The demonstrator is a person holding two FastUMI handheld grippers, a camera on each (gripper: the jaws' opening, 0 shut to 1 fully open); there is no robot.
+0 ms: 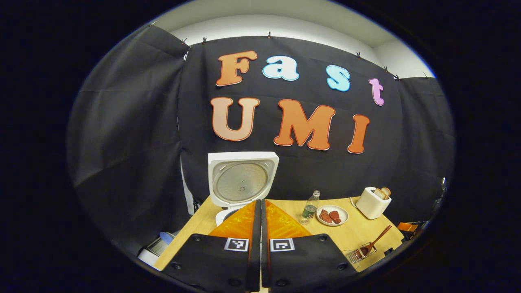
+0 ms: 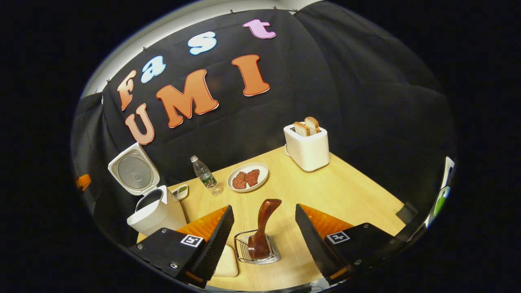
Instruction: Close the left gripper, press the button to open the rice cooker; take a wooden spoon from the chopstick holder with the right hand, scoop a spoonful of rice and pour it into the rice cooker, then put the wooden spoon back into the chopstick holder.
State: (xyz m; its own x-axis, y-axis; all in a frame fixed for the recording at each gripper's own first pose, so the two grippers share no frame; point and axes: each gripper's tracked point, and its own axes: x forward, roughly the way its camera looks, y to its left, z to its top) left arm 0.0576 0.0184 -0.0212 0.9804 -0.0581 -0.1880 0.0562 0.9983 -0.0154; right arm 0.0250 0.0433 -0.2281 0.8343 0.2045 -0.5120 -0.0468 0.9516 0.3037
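Below, in the left gripper view, the left gripper (image 1: 260,211) has its two fingers pressed together with nothing between them, tips raised just in front of the rice cooker (image 1: 240,183). The cooker's lid stands upright and open, its round metal inner plate facing the camera; the white body is mostly hidden behind the fingers. To the right on the wooden table (image 1: 346,238) stand a small clear water bottle (image 1: 311,206), a white plate of reddish meat slices (image 1: 332,215) and a white toaster (image 1: 373,202) holding bread. Nearer the table's front edge, a wire chopstick holder (image 1: 360,253) carries the wooden spoon (image 1: 374,243), its handle leaning up to the right.

In the right gripper view, the right gripper (image 2: 264,228) is spread wide, fingers well apart on either side of the chopstick holder (image 2: 257,247) and touching nothing. The wooden spoon (image 2: 263,228) stands in the holder, bowl end down, handle tilted up between the fingers. A pale block (image 2: 226,262) lies just left of the holder. Farther off are the plate of meat (image 2: 248,177), the water bottle (image 2: 205,175) lying tilted, the toaster (image 2: 307,146) with two slices, and at far left the open rice cooker (image 2: 152,203) with a small dish (image 2: 180,191) beside it.
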